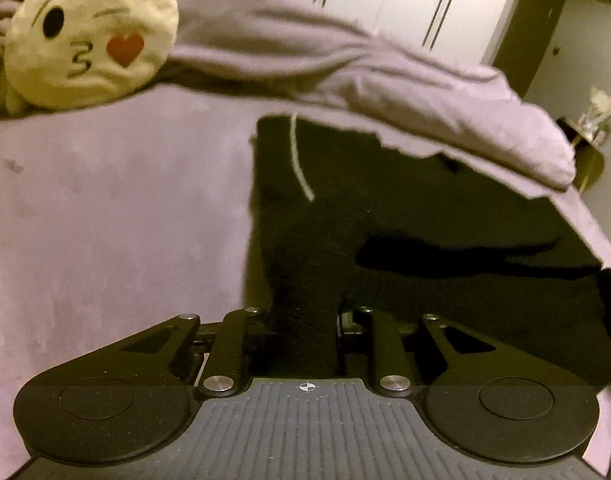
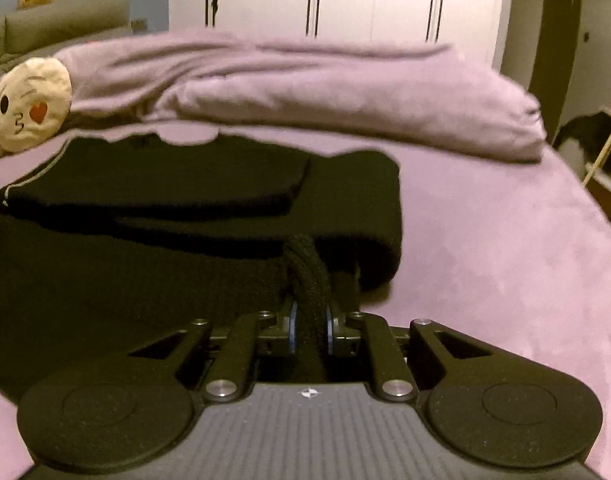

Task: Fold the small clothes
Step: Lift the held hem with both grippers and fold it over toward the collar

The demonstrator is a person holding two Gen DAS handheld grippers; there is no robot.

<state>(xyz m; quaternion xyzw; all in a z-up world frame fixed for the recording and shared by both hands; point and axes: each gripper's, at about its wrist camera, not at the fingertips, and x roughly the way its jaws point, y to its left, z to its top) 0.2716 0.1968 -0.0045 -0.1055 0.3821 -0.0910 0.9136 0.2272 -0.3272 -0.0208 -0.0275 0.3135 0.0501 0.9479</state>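
On the bed, your left gripper and right gripper each pinch the garment bunched between their fingers.

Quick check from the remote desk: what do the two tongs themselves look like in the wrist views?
Both look alike. The left tongs and right tongs are matte black, with angular linkage arms, silver pivot bolts and two round black discs at the base. Between the discs sits a grey ribbed plate bearing a small white crosshair mark. Blue edging shows on the right tongs' fingers. No cables or sleeves are in view.
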